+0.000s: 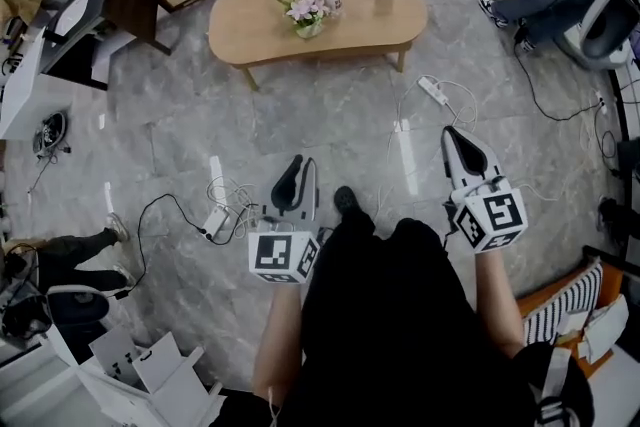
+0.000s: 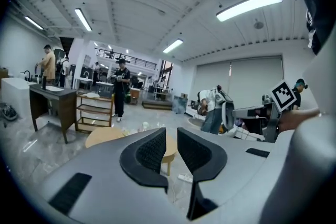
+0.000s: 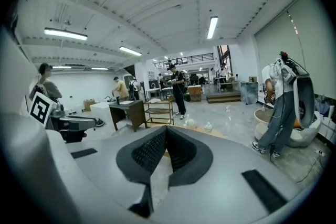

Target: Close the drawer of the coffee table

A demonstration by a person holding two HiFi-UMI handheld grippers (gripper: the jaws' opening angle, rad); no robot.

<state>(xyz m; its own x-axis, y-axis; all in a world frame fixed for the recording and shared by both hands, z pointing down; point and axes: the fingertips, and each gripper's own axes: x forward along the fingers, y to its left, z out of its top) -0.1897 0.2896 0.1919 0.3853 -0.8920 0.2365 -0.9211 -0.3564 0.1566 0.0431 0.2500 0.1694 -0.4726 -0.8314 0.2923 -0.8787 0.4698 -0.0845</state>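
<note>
Close in at the person's waist, the left gripper [image 1: 298, 165] has its jaws a sliver apart on nothing, and the right gripper [image 1: 455, 137] is pressed together, empty. The coffee-table bench [image 1: 250, 15] stands well ahead of both, its drawer unseen. I'd step nearer, find the drawer front and push it squarely.

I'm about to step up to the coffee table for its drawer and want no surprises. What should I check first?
1. Left gripper empty: ok; jaws slightly apart, nothing between them.
2. Right gripper empty: ok; jaws shut on nothing.
3. Drawer's state: cannot tell; no drawer shows at the coffee table from above.
4. Table within reach: not ok; both grippers are well apart from it.
5. Path free: not ok; a power strip lies on the floor in between.
</note>
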